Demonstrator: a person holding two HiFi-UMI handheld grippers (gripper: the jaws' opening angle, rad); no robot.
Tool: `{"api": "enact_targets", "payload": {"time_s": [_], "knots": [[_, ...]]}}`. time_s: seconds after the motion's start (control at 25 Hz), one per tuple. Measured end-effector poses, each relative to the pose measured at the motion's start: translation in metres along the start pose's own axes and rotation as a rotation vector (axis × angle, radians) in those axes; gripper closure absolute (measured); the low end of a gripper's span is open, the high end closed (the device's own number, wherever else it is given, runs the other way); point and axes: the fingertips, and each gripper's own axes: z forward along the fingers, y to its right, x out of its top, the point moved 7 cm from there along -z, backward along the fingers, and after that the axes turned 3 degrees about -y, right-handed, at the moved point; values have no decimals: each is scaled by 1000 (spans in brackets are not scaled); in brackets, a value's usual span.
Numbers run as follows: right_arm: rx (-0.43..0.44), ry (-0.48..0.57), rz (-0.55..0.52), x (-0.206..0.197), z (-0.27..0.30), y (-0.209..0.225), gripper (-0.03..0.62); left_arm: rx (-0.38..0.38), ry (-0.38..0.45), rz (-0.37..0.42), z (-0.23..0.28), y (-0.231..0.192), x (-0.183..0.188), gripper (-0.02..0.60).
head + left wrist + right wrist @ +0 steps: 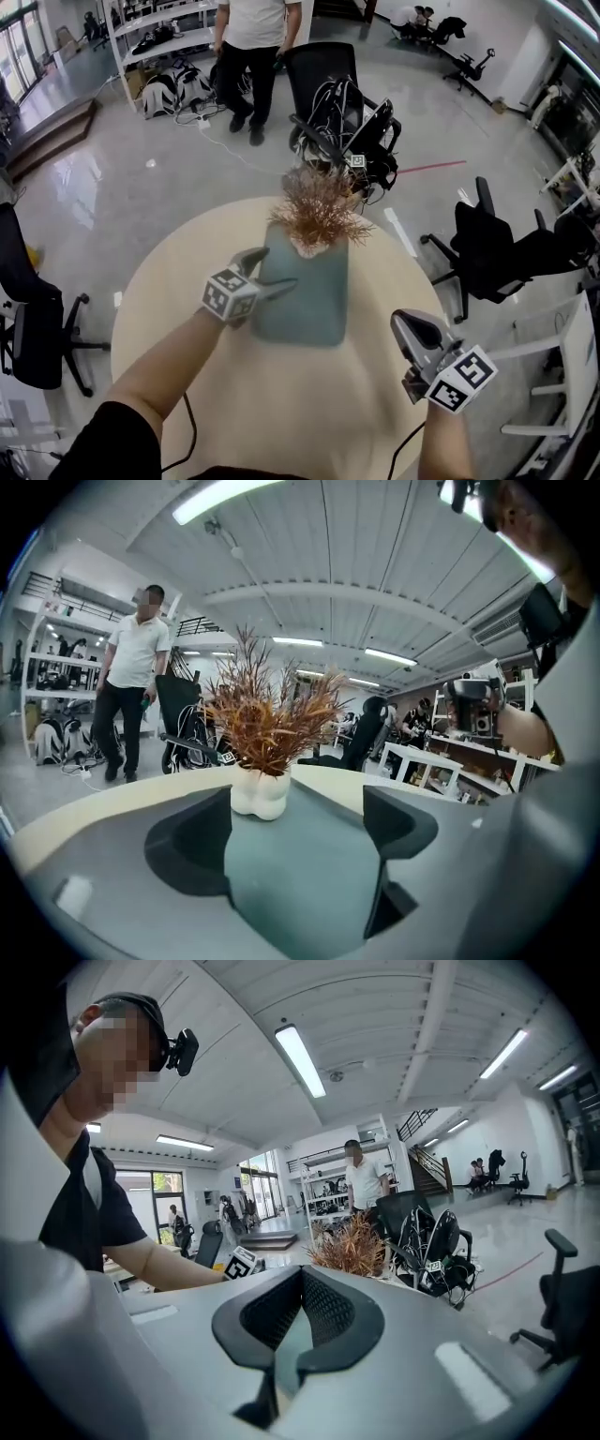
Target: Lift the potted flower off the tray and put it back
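At the far end of the grey-green rectangular tray (305, 309) stands the potted flower (317, 225), a white lobed ceramic pot with dry brown sprigs. It looks light but breakable, so I would grip the pot's body, not the brittle sprigs. The left gripper (268, 273) holds its 2 jaws wide apart, empty, near the pot. The right gripper (411, 328), closed on nothing, is over the round beige table (178, 291).

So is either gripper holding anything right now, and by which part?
Nothing is held. The left gripper has its jaws apart, short of the potted flower, which sits untouched on the tray. The right gripper is shut with nothing between its jaws.
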Motion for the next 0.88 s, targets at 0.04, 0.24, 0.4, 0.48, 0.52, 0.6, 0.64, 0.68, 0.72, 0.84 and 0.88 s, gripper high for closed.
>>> {"api": "enact_targets", "payload": {"time_s": [0.04, 0.24, 0.4, 0.48, 0.52, 0.6, 0.64, 0.68, 0.72, 0.84, 0.88], "knots": [[0, -2, 7, -4, 3, 5, 579, 6, -5, 11, 11, -7, 1, 150], [-2, -11, 18, -21, 16, 27, 579, 30, -55, 62, 59, -34, -4, 101], [6, -8, 17, -27, 25, 40, 579, 56, -90, 114, 87, -47, -4, 81], [8, -3, 17, -29, 27, 45, 579, 65, -97, 143, 97, -49, 1, 72], [8, -1, 17, -30, 28, 46, 579, 63, -98, 151, 101, -50, 1, 69], [12, 5, 16, -32, 28, 47, 579, 61, -112, 178, 108, -51, 2, 64], [15, 7, 15, -32, 28, 46, 579, 65, -125, 198, 110, -52, 3, 63], [17, 8, 14, -32, 29, 46, 579, 71, -140, 222, 113, -53, 6, 61], [19, 8, 14, -31, 29, 46, 579, 76, -154, 244, 115, -53, 9, 60], [18, 4, 15, -33, 28, 46, 579, 71, -174, 272, 123, -51, 17, 60], [17, 2, 18, -35, 28, 46, 579, 69, -178, 276, 126, -50, 18, 60]]}}
